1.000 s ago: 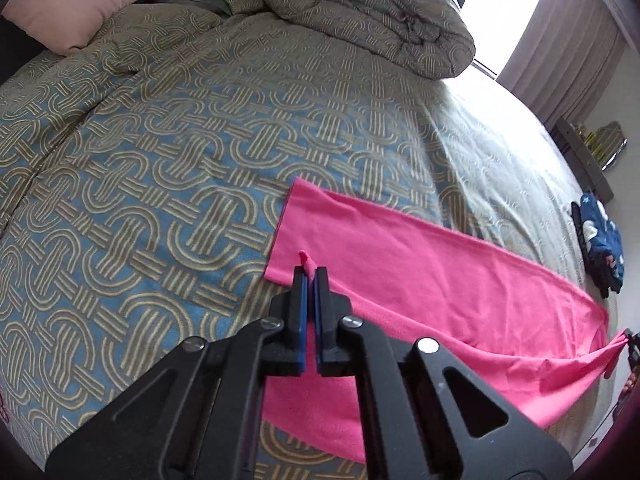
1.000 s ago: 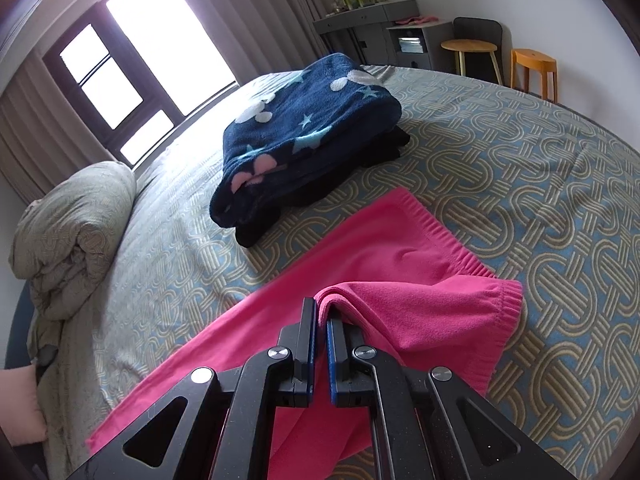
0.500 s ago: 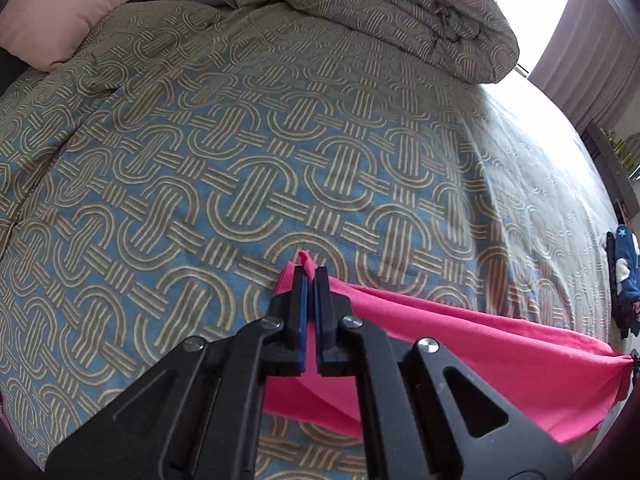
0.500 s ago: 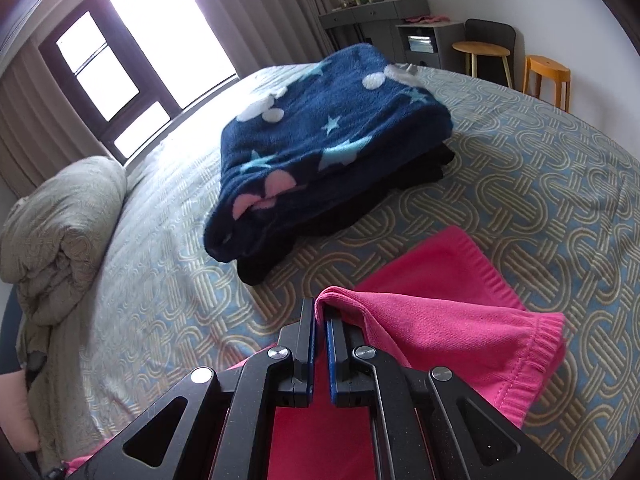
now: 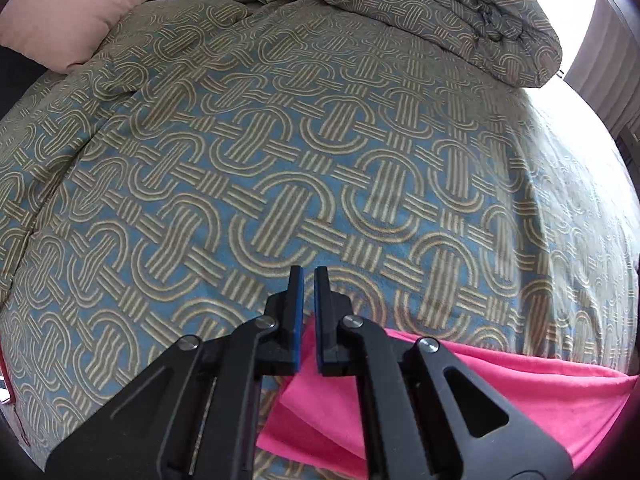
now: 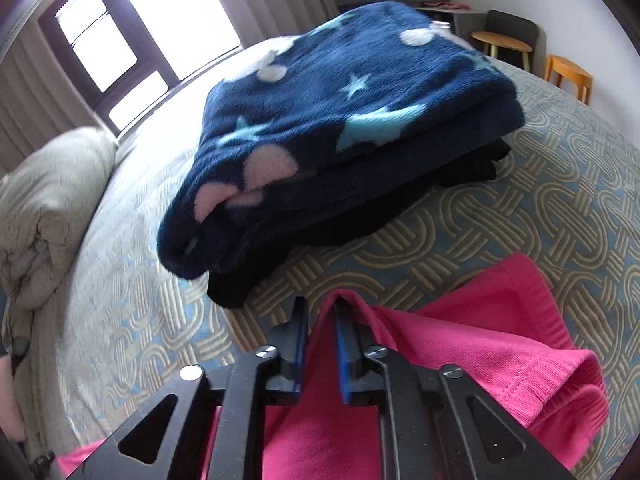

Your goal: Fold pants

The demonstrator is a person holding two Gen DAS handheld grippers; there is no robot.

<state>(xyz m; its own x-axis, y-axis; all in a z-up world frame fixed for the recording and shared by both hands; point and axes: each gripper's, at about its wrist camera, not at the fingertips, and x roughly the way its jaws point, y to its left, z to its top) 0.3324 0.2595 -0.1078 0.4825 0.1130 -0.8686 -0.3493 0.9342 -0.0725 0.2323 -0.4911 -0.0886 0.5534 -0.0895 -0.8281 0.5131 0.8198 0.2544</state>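
Note:
The pink pants [image 5: 500, 392] lie folded over on the patterned bedspread [image 5: 280, 184]. In the left wrist view my left gripper [image 5: 308, 276] has its jaws slightly apart and empty, with the pants' folded edge below and behind the fingertips. In the right wrist view the pants [image 6: 480, 352] show their ribbed waistband at right. My right gripper [image 6: 320, 306] has its jaws parted, and a peak of pink fabric still stands loosely between them.
A folded navy blanket with stars [image 6: 340, 120] sits on dark clothes just beyond the right gripper. A rolled duvet [image 5: 440, 12] and a pink pillow [image 5: 72, 12] lie at the head of the bed. Stools [image 6: 568, 76] and a window [image 6: 132, 32] stand beyond.
Both grippers carried their pinched edges of the pants across the bed, folding them over, and have now opened. The left has let go of the fabric; the right has loosened its hold.

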